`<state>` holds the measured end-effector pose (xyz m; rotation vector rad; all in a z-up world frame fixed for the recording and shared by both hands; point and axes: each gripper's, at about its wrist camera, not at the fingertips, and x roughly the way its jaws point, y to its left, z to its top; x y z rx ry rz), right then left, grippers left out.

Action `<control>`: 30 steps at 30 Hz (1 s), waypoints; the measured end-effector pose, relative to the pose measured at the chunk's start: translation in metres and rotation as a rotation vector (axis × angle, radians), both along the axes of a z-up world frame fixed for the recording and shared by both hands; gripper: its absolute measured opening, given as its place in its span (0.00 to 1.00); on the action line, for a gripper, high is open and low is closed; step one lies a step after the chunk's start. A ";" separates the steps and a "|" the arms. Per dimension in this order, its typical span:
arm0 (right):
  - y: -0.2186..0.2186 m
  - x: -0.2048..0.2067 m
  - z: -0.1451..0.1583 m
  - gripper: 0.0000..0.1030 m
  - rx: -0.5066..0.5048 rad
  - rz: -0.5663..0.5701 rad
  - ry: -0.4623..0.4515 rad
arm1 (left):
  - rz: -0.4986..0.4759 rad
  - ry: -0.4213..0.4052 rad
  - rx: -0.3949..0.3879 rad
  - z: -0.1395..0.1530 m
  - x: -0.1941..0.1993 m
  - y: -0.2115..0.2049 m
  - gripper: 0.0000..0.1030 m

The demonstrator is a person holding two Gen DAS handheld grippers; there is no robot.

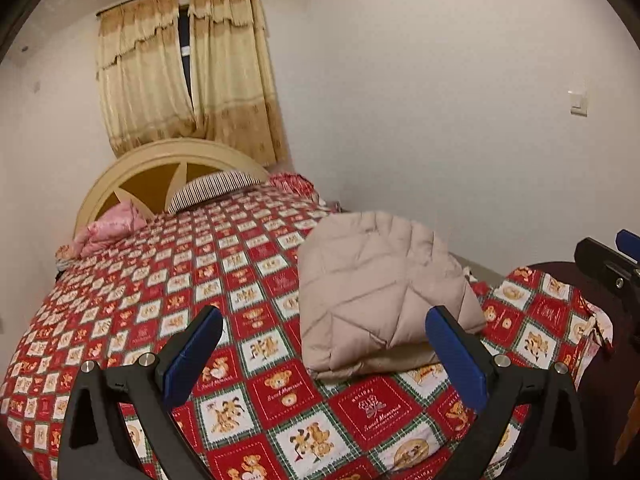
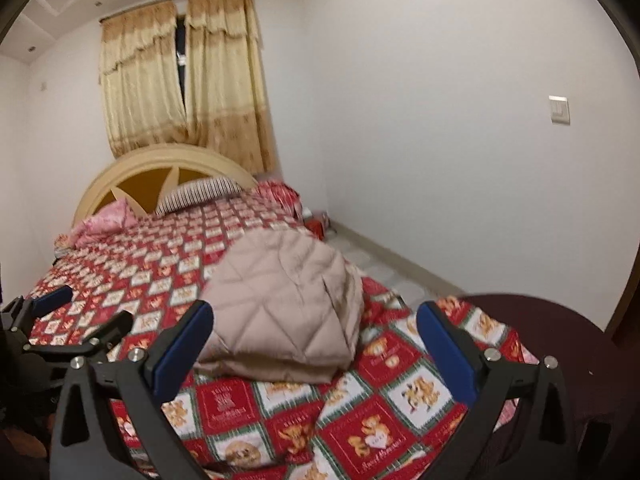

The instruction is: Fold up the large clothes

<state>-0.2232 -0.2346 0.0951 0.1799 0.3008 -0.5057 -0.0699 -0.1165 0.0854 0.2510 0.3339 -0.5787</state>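
A beige quilted jacket (image 1: pixel 384 292) lies folded into a thick bundle on the red teddy-bear bedspread (image 1: pixel 200 280), near the bed's right edge. My left gripper (image 1: pixel 324 322) hovers in front of it, jaws wide apart and empty, apart from the cloth. In the right wrist view the same jacket (image 2: pixel 280 312) sits just beyond my right gripper (image 2: pixel 314 316), which also stands open with nothing between its blue pads. The right gripper (image 1: pixel 612 260) shows at the right edge of the left wrist view. The left gripper (image 2: pixel 86 312) shows at the left of the right wrist view.
A curved cream headboard (image 1: pixel 160 164) with a striped pillow (image 1: pixel 216 188) and a pink pillow (image 1: pixel 108 228) is at the far end. Yellow curtains (image 1: pixel 184 72) hang behind. A white wall (image 1: pixel 440 120) and floor strip run along the bed's right side.
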 end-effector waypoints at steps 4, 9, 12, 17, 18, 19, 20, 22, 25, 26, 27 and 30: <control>0.007 0.004 0.001 1.00 -0.015 0.017 -0.024 | 0.003 -0.014 -0.016 0.003 -0.003 0.004 0.99; 0.007 0.011 -0.005 1.00 -0.007 0.024 -0.007 | 0.006 0.002 -0.032 0.002 -0.002 0.005 0.99; 0.008 0.007 -0.006 1.00 0.010 0.017 -0.008 | 0.010 0.008 -0.034 0.002 -0.002 0.005 0.99; 0.006 0.008 -0.008 1.00 0.017 0.018 -0.005 | 0.015 0.006 -0.038 0.002 -0.002 0.007 0.99; 0.006 0.007 -0.008 1.00 0.017 0.018 -0.005 | 0.014 0.008 -0.038 0.002 -0.002 0.007 0.99; 0.007 0.007 -0.008 1.00 0.015 0.020 -0.006 | 0.013 0.009 -0.036 0.002 -0.002 0.007 0.99; 0.008 0.007 -0.008 1.00 0.014 0.021 -0.007 | 0.014 0.010 -0.033 0.002 -0.003 0.007 0.99; 0.008 0.006 -0.008 1.00 0.012 0.020 -0.009 | 0.014 0.010 -0.029 0.002 -0.002 0.006 0.99; 0.008 0.006 -0.008 1.00 0.013 0.021 -0.005 | 0.016 0.013 -0.034 0.001 -0.002 0.006 0.99; 0.008 0.006 -0.008 1.00 0.012 0.021 -0.005 | 0.015 0.014 -0.036 0.001 -0.002 0.006 0.99; 0.008 0.006 -0.008 1.00 0.012 0.022 -0.005 | 0.017 0.016 -0.037 0.001 -0.001 0.007 0.99; 0.008 0.007 -0.009 1.00 0.013 0.021 -0.001 | 0.019 0.020 -0.038 0.000 -0.001 0.007 0.99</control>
